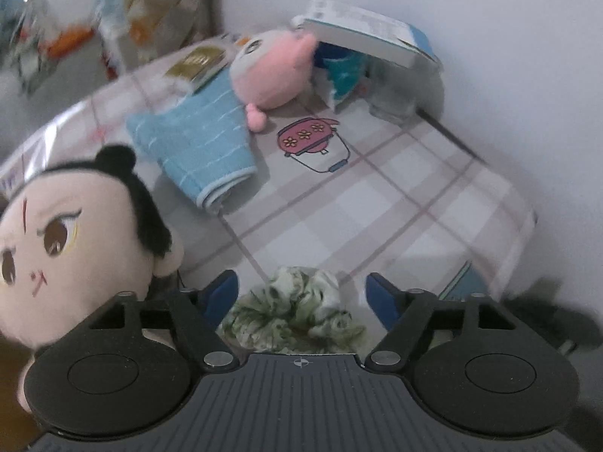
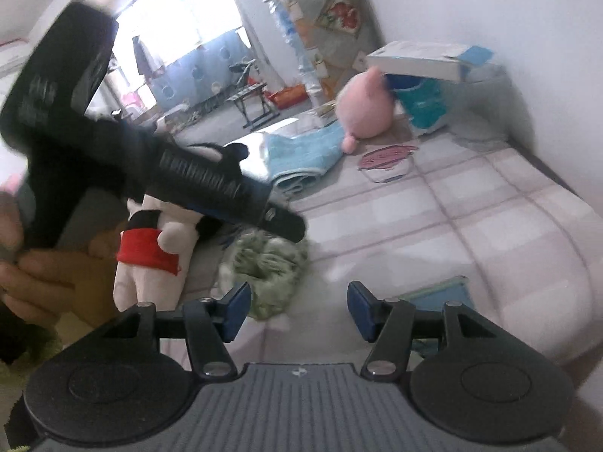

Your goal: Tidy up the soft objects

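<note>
Covering most of the scene is a checked tablecloth (image 1: 395,203) in pale pink and grey, printed with a little flowered pot, spread over a table pushed into the corner of white walls (image 1: 508,37); behind it the room runs back to a bright window (image 2: 181,11) and cluttered shelves, all blurred. Next in size, the left gripper (image 2: 264,222) slants down across the right wrist view, a person's hand (image 2: 41,275) wrapped round its handle at the left edge. A big plush doll (image 1: 71,241) with black hair and a cream face lies at the near left of the table; from the other side its red band and white limbs show just under the left gripper. Further back a folded blue towel (image 1: 199,147) lies flat, with a pink plush (image 1: 275,71) touching its far end and leaning by a tilted white and blue box (image 1: 361,37). Smallest is a green and white scrunchie (image 1: 297,312), lying on the cloth directly between the left gripper's blue pads (image 1: 222,293), which stand wide apart and do not press on it. The right gripper (image 2: 297,310) points lower down the table, its jaws also spread, nothing between them, the scrunchie just beyond its left pad.
</note>
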Tool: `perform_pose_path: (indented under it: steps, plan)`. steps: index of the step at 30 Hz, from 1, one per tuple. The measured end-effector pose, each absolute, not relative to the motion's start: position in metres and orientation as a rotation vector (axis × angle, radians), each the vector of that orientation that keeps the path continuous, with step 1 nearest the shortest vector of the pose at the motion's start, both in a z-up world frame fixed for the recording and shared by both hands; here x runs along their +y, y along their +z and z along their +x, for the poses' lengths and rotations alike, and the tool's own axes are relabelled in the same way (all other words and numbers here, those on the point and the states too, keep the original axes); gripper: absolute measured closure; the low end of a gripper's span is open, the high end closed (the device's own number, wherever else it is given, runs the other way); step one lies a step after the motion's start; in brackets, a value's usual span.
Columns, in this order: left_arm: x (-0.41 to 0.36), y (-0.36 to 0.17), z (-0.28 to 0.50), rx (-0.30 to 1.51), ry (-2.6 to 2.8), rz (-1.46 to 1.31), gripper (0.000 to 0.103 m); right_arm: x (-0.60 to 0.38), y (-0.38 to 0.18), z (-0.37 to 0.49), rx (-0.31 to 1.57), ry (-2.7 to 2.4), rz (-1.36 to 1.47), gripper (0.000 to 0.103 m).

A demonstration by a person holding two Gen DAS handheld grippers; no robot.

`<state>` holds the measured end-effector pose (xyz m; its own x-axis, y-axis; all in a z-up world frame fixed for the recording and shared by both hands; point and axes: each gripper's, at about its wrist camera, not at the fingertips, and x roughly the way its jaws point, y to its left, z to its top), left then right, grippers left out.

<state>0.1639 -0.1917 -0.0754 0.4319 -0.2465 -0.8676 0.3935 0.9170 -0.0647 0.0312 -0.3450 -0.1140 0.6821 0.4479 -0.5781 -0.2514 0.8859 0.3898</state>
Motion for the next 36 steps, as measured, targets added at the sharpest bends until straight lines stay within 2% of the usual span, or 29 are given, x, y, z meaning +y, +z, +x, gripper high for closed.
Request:
perform_pose_path:
  steps: [5,14,20,26,28,31,36]
  plan:
    - [-0.205,-0.089,0.15,1.008,-0.44,0.321,0.019,-0.365,-0.112,0.023,0.71,0.356,0.329,0.04]
    - [-0.193,-0.099,0.158,1.028,-0.381,0.3,0.017,-0.372,-0.108,0.013,0.677,0.349,0.344,0.04]
    - [-0.186,-0.112,0.164,1.097,-0.359,0.258,0.029,-0.378,-0.1,0.011,0.639,0.335,0.35,0.04]
    - [-0.184,-0.111,0.163,1.091,-0.359,0.236,0.056,-0.386,-0.084,0.01,0.586,0.312,0.334,0.04]
    - [-0.182,-0.11,0.163,1.088,-0.351,0.231,0.068,-0.39,-0.076,0.013,0.562,0.304,0.325,0.04]
    - [-0.179,-0.108,0.162,1.079,-0.334,0.234,0.074,-0.393,-0.06,0.022,0.517,0.303,0.293,0.04]
    - [-0.166,-0.098,0.16,1.039,-0.328,0.188,0.077,-0.386,-0.027,0.051,0.419,0.309,0.172,0.04]
